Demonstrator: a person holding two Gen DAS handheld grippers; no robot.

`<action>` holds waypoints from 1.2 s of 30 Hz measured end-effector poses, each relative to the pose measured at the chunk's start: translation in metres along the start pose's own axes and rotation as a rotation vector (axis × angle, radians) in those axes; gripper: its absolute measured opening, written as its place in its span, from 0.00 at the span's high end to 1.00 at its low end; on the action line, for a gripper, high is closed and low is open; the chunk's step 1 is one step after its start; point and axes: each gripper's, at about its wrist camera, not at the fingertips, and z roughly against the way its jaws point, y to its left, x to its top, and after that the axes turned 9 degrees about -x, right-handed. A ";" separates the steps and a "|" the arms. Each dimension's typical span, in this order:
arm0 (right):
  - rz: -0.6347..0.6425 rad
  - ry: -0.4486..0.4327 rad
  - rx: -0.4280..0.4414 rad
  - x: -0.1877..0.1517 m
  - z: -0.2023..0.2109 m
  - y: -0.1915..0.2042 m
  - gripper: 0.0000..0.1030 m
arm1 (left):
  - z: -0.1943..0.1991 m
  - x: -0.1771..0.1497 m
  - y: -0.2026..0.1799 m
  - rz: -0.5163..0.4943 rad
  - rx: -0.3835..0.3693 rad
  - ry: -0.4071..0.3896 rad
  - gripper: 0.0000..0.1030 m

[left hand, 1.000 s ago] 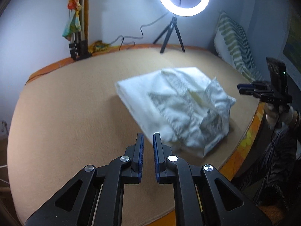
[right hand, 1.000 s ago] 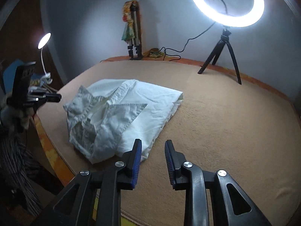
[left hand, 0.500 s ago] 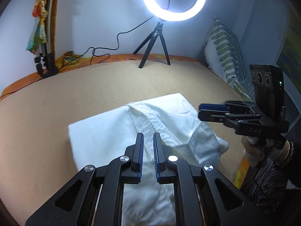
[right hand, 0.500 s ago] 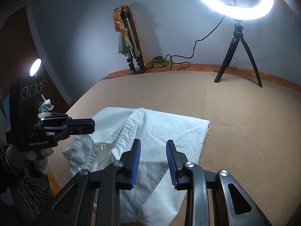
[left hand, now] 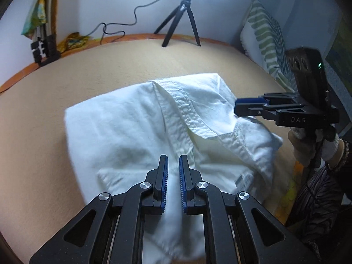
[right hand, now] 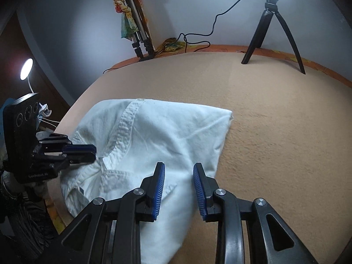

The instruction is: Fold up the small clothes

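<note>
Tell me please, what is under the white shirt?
The white shirt lies on a beige blanket that covers the whole surface around it. The shirt is folded over on itself, so lower cloth layers, and anything beneath them, stay hidden.

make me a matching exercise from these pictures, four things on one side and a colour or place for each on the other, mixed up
Things:
1. shirt
2. tripod
3. striped pillow
4. blanket

Descriptions:
A. tan, covering the bed
B. green and white, leaning at the wall
C. black, standing at the far edge of the bed
D. white, lying crumpled under both tongs

Pairs: 1-D, 2-C, 3-B, 4-A
</note>
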 end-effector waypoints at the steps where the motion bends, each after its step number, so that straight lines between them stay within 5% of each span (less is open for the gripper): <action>1: -0.004 0.015 0.007 -0.004 0.004 -0.005 0.73 | 0.006 -0.001 0.001 0.012 -0.003 -0.007 0.91; 7: -0.038 0.002 -0.008 -0.022 0.032 -0.027 0.69 | 0.064 -0.017 0.015 0.099 0.026 -0.127 0.90; 12: -0.078 -0.042 0.030 -0.020 0.040 -0.026 0.70 | 0.066 -0.018 0.036 0.214 0.000 -0.167 0.90; 18: 0.022 0.028 0.017 -0.026 0.022 -0.005 0.70 | 0.026 -0.049 0.041 0.220 0.058 0.019 0.89; 20: 0.056 0.067 -0.003 -0.032 0.016 -0.002 0.70 | 0.030 -0.053 0.040 0.207 0.056 0.013 0.89; 23: 0.079 0.076 0.004 -0.032 0.020 -0.007 0.71 | 0.052 -0.048 0.042 0.197 0.091 -0.026 0.89; 28: 0.003 -0.064 0.040 0.000 0.045 -0.019 0.70 | 0.078 -0.014 0.039 0.166 0.117 -0.166 0.89; 32: -0.037 -0.111 0.050 0.032 0.030 -0.007 0.70 | 0.065 0.017 0.041 0.190 0.096 -0.219 0.89; 36: -0.001 -0.099 0.043 0.055 0.000 0.018 0.70 | 0.035 0.039 0.047 0.187 0.079 -0.190 0.89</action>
